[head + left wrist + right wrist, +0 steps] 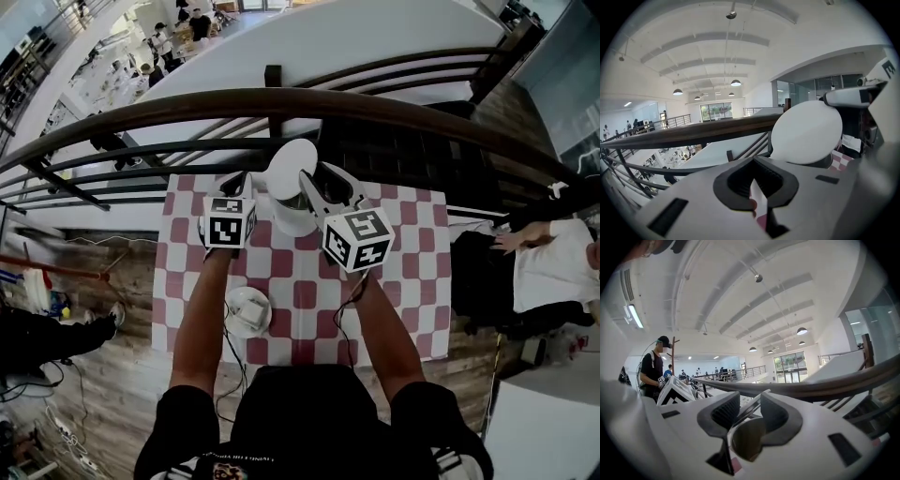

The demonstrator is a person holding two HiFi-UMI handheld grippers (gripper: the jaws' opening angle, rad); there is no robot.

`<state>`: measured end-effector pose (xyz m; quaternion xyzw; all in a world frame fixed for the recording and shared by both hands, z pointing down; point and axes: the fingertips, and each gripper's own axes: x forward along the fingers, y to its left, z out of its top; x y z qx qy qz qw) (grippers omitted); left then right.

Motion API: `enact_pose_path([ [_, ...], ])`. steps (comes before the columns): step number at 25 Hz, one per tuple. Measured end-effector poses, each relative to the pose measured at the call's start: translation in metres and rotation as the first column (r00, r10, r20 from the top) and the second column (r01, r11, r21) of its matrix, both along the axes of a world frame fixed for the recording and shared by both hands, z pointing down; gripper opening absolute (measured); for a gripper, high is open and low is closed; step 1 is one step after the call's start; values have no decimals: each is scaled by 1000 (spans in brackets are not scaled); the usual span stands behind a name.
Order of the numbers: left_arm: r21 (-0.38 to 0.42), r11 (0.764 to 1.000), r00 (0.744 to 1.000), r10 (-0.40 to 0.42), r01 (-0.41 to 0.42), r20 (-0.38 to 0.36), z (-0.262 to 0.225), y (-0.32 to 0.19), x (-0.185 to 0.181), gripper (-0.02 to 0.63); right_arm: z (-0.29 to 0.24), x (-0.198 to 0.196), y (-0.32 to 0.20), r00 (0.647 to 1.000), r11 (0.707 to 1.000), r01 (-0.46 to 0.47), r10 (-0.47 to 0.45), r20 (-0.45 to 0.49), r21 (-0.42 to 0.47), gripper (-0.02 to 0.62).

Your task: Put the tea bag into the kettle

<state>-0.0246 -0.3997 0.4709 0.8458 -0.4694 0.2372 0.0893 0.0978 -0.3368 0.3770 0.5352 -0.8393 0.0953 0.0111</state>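
The white plastic kettle [292, 223] is stood at the far middle of the red-and-white checked tablecloth [412, 281], round lid [292, 167] raised, and the right gripper [743, 411] is held just above its dark mouth, jaws wide apart and empty. The tea bag is seen in no view, so it is judged dropped inside. The left gripper [757, 187], slightly parted on nothing, is held at the kettle's left; next, the lid should be shut

The person wears a black short-sleeved top [309, 412] with white trim at the sleeve ends and small print below the collar. The left gripper [240, 185] and right gripper [330, 186] each show a white shell, black ribbed pads [724, 412] and a marker cube [356, 239] in black and white. Thin black cables [339, 323] trail from both.
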Motion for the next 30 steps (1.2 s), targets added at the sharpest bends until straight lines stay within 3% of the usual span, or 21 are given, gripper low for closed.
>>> enact_pose_path([
  [7,1,1000,1000,-5,5,5,-1,3,2,2,-34,-46,-5,992,989,124,-120,-47,82,132],
  [19,6,1000,999,8,-9,33,-4,6,4,3,-30,-39,-2,993,991,114,-111,-36,73,132],
  [30,87,995,999,39,-39,3,-43,47,-4,3,-26,-25,18,996,995,83,-81,-42,56,132],
])
